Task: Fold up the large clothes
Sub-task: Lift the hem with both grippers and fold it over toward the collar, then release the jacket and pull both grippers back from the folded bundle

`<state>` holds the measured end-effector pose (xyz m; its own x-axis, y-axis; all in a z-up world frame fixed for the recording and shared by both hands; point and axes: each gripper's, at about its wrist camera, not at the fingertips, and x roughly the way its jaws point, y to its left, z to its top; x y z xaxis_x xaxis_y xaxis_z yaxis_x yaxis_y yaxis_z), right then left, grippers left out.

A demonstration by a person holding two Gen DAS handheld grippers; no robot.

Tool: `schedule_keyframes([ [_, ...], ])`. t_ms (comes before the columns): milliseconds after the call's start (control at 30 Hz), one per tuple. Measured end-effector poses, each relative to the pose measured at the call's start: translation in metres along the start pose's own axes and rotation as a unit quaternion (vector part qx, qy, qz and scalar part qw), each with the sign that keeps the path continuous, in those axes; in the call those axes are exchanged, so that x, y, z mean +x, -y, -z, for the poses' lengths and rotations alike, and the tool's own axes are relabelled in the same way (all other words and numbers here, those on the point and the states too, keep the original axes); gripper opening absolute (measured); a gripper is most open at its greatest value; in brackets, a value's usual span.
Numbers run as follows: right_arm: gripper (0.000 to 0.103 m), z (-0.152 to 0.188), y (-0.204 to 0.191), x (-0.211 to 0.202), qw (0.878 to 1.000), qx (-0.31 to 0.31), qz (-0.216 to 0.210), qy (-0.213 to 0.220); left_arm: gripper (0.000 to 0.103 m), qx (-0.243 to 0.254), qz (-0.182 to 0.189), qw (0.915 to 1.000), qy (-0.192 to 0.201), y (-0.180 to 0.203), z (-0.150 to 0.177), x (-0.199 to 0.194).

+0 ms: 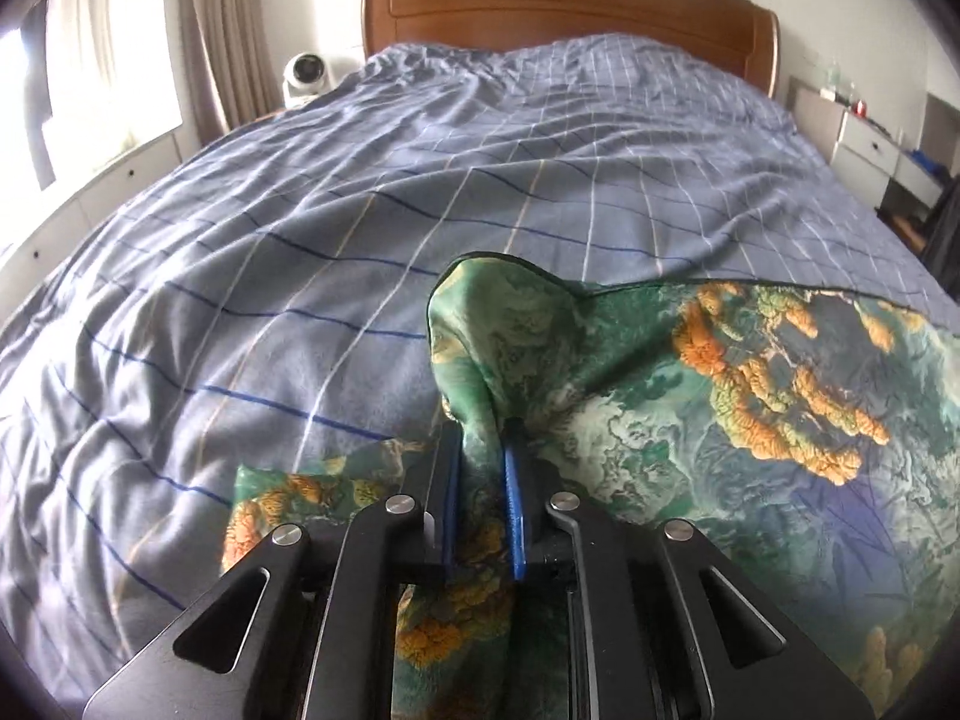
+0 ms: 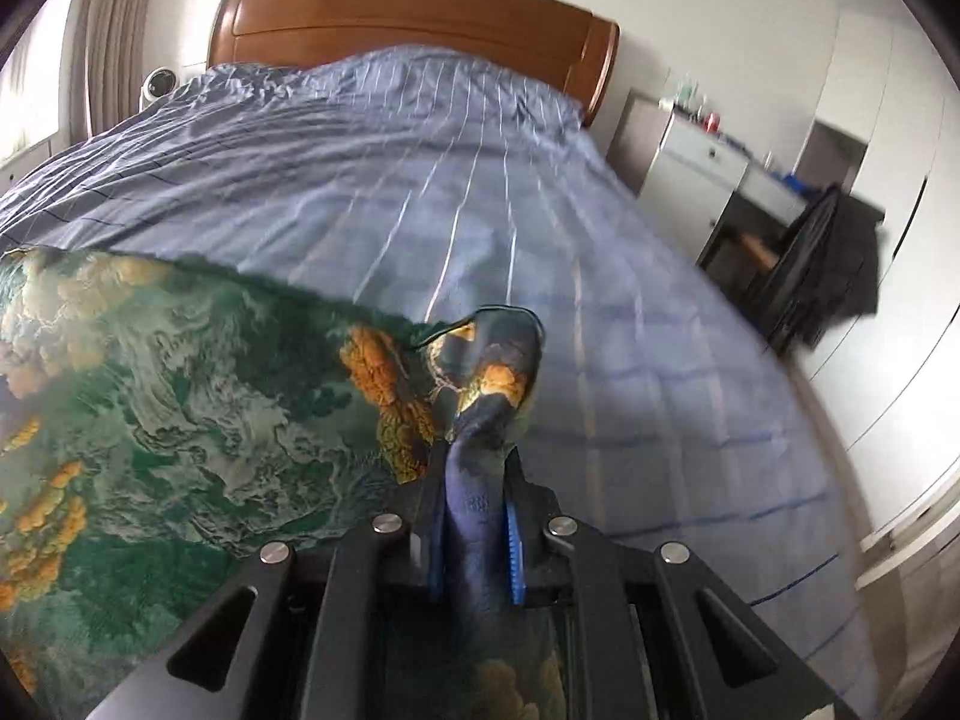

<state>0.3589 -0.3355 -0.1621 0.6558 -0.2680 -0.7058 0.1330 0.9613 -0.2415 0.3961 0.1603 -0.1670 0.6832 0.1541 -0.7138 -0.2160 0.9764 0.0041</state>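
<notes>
Green-and-orange printed garment [image 1: 690, 396], taut between both clamped tongs [image 1: 483, 444] [image 2: 477, 462], over bed [image 1: 360, 192].

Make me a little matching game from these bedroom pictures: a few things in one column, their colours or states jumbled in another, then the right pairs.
Things:
1. headboard
2. bed cover
3. printed cloth
4. left claw

Descriptions:
A. green with orange patches
B. shut on a bunch of fabric
C. brown wood
D. blue-grey with thin checked lines

Pairs: 1-C, 2-D, 3-A, 4-B
</notes>
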Motion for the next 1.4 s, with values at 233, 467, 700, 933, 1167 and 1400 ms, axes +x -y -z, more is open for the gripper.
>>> schedule_keyframes([
  [233,0.015,0.010,-0.002,0.023,1.000,0.026,-0.012,-0.010,0.014,-0.014,0.017,0.9998,0.002,-0.002,0.005,0.009],
  [467,0.016,0.009,-0.003,0.028,0.999,0.035,-0.020,-0.012,0.014,-0.022,0.026,0.9994,0.003,-0.007,0.009,0.009],
  [700,0.019,0.009,0.009,0.029,0.997,0.058,-0.044,-0.014,0.019,-0.029,0.030,0.9991,0.003,-0.010,0.008,0.007],
  [933,0.041,0.013,0.060,0.036,0.970,0.186,-0.152,-0.033,0.075,-0.063,0.008,0.9980,-0.008,-0.022,0.004,-0.001],
  [1167,0.065,0.005,0.117,0.000,0.955,0.247,-0.163,-0.015,0.088,-0.046,0.008,0.9989,0.003,-0.028,-0.016,-0.048],
  [1400,0.065,0.003,0.121,-0.097,0.960,0.181,-0.207,0.051,0.093,-0.011,0.055,0.9981,0.027,-0.018,0.002,-0.118],
])
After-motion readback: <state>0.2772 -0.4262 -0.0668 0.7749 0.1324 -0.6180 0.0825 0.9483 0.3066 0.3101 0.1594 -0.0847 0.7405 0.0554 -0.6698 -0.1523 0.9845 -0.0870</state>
